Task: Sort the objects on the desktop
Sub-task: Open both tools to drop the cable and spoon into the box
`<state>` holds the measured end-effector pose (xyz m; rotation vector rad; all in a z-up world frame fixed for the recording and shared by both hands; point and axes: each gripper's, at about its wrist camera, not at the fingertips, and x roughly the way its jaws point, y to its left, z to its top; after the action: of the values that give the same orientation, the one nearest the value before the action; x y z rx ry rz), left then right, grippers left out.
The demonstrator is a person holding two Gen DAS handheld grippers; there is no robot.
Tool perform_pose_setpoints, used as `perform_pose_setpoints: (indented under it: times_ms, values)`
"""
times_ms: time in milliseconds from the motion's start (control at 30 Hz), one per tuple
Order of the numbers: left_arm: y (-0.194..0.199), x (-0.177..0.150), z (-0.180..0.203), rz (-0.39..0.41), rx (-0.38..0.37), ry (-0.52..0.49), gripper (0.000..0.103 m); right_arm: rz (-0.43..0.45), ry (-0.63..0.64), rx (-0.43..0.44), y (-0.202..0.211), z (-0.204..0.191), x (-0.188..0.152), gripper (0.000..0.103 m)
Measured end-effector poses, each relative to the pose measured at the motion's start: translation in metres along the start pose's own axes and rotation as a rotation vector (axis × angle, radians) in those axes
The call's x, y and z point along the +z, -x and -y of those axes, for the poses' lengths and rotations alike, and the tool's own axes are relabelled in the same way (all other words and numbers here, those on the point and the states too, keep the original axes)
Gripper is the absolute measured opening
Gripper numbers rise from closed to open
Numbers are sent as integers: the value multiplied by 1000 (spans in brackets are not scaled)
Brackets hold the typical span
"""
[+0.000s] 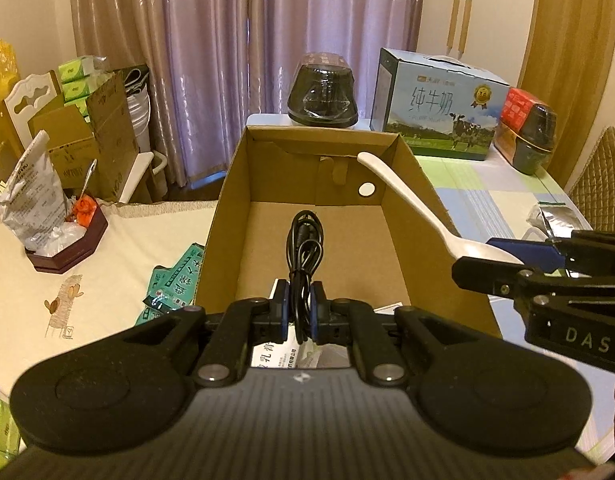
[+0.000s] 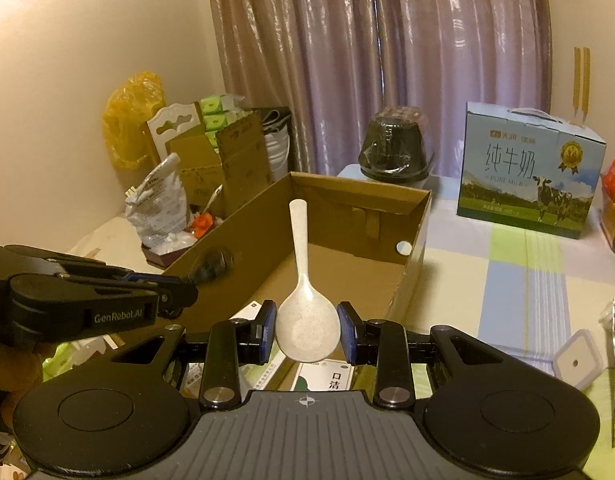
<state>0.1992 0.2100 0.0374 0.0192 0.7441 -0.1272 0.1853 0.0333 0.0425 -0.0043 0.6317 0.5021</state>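
Left hand-held gripper [image 1: 298,312] pinches a bundled black cable [image 1: 303,248] over the open cardboard box [image 1: 227,208] on the counter [image 1: 107,264], likely to drop it in. Right hand-held gripper [image 2: 306,326] squeezes a white spoon [image 2: 305,320] by its bowl, handle pointing over the box. Papers underneath are mostly hidden.

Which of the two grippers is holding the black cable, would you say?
The left gripper: its pads pinch the coiled black cable, whereas the right gripper holds the white spoon.
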Motion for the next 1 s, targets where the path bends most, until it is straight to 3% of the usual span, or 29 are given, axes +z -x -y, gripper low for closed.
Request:
perform_pose_setpoints:
  times_ms: [367, 600, 733, 800, 1000]
  values:
    - [4, -2, -12, 12, 15, 26, 22, -12, -17, 3, -7, 1, -1, 30]
    - [16, -2, -18, 43, 15, 44, 49, -26, -67, 37, -16, 2, 1, 31]
    - [20, -4, -19, 48, 24, 48, 59, -13, -115, 56, -15, 11, 2, 54]
    - [21, -5, -20, 46, 24, 47, 66, -5, -124, 38, -10, 18, 2, 55]
    - [24, -6, -17, 40, 39, 67, 72, 5, -194, -8, 13, 50, -9, 64]
